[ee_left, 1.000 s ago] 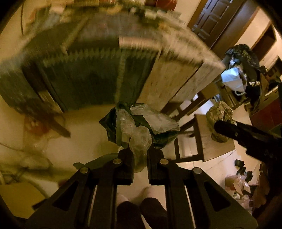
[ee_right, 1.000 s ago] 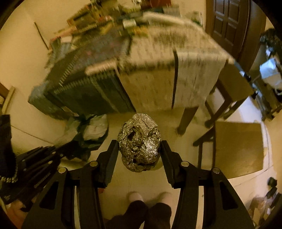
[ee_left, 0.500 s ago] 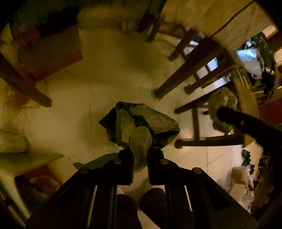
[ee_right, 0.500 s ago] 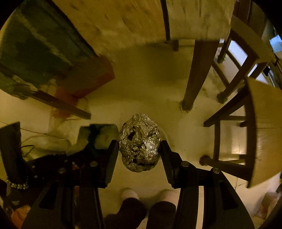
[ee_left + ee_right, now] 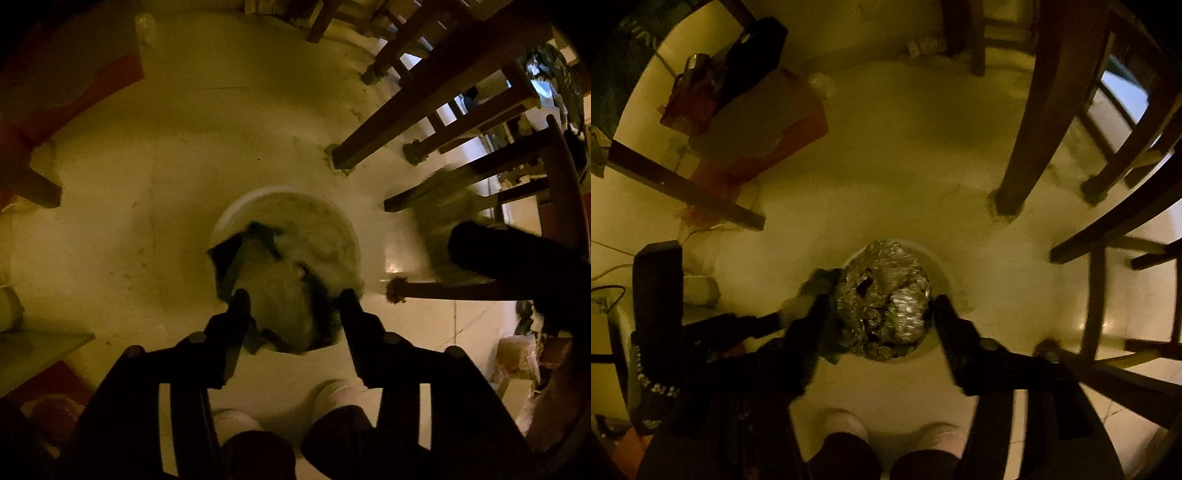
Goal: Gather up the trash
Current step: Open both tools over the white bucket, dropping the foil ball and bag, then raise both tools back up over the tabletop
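Left wrist view shows the left gripper (image 5: 291,299) opening, its jaws apart around a blurred green-and-clear plastic bag (image 5: 280,295) over a white bucket (image 5: 240,214) on the floor, while the right gripper (image 5: 879,306) opens beside a crumpled foil ball (image 5: 886,299) above that bucket.

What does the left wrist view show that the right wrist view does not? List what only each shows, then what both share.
Left wrist only: the white bucket's open inside, and the green plastic wrapper bundle between the left gripper's opening jaws.

Right wrist only: the crumpled foil ball sharp between the right gripper's opening jaws, hiding most of the bucket, and a red carton on the floor.

Both: pale floor, dark wooden chair legs, and the person's feet.
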Demonstrator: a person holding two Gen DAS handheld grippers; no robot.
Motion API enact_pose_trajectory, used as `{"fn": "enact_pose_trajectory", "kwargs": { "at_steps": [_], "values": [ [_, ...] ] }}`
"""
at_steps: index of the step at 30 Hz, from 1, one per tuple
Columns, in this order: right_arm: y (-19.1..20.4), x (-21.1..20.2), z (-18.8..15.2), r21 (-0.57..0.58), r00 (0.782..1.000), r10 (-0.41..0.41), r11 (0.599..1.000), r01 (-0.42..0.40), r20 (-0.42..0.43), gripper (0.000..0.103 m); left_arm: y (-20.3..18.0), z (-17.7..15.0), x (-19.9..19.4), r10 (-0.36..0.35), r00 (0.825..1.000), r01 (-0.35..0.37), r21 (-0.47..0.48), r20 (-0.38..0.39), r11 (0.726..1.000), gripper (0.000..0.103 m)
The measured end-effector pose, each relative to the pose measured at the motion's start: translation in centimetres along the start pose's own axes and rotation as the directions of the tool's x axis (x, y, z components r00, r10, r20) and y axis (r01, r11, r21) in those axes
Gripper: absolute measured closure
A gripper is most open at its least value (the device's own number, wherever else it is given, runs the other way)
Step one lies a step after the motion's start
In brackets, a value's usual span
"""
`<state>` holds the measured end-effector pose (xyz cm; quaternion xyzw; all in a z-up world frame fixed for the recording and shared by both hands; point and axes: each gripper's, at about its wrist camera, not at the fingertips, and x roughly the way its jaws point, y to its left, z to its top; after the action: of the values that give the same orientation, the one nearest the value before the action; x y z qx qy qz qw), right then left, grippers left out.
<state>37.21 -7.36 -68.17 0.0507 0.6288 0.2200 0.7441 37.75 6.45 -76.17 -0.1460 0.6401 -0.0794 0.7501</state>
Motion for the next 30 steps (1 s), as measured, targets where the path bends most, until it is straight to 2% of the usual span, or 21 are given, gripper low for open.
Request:
{"fn": "enact_pose_trajectory", "kwargs": {
  "at_steps": [2,7,13,16,21,25,30],
  "values": [
    [-0.2,-0.2,-0.1,0.012,1.0,0.009,1.0,-0.009,0.009,0.035,0.2,0.0,0.1,0.014,1.0,-0.014,0.004,0.002,1.0,0.054],
    [0.2,-1.2,0.0,0.018,0.999,-0.033,0.999,0.033,0.001,0.035,-0.1,0.0,-1.1,0.055,0.998,-0.056,0.013,0.011,0.998,0.054],
    [2.1,-6.1,0.5,0.001,0.999,-0.049,0.999,0.049,0.007,0.035,-0.8,0.0,-6.7,0.089,0.995,-0.089,0.001,0.051,0.996,0.054],
    [3.2,-8.7,1.0,-0.013,0.998,-0.056,0.998,0.056,0.018,0.035,-1.5,0.1,-11.2,0.091,0.993,-0.091,-0.014,0.074,0.996,0.054],
    [6.4,-15.2,2.2,-0.036,0.997,-0.063,0.997,0.065,0.046,0.035,-3.2,0.8,-18.9,0.098,0.987,-0.096,-0.022,0.128,0.995,0.054],
    [8.6,-20.4,3.4,-0.052,0.995,-0.062,0.996,0.066,0.074,0.035,-4.6,1.6,-26.2,0.104,0.977,-0.102,-0.017,0.189,0.995,0.054],
    [11.9,-28.3,5.1,-0.063,0.987,-0.066,0.995,0.076,0.143,0.035,-6.4,3.1,-35.4,0.097,0.955,-0.096,-0.017,0.279,0.995,0.054]
  ]
}}
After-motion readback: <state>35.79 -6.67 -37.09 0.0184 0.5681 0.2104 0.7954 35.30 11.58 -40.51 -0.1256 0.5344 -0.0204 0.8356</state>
